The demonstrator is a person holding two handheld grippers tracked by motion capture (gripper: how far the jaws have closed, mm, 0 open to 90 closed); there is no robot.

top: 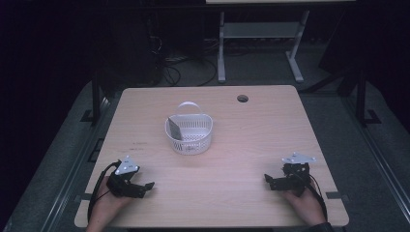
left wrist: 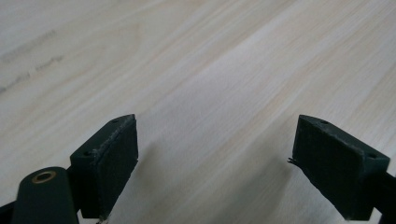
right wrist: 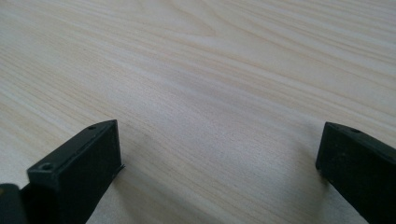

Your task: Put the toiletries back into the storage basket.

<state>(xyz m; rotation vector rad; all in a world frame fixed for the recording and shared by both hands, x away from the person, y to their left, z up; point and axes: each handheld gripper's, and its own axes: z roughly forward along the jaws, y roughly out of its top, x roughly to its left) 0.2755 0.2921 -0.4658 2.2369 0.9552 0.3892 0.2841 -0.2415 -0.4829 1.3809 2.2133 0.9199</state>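
Note:
A white slotted basket [top: 189, 133] with a raised handle stands near the middle of the wooden table [top: 251, 130]; a flat grey item [top: 174, 128] leans inside it at its left. My left gripper [top: 147, 186] rests low at the table's front left, held by a hand, jaws wide open over bare wood [left wrist: 215, 140]. My right gripper [top: 269, 181] rests at the front right, also open, with nothing but wood grain between its jaws [right wrist: 219, 154]. Both grippers are well short of the basket.
A round cable hole [top: 242, 98] sits near the table's far edge. Faint dark marks [top: 139, 145] lie left of the basket. Beyond the table stand a white desk frame [top: 261, 43] and cables on a dark floor.

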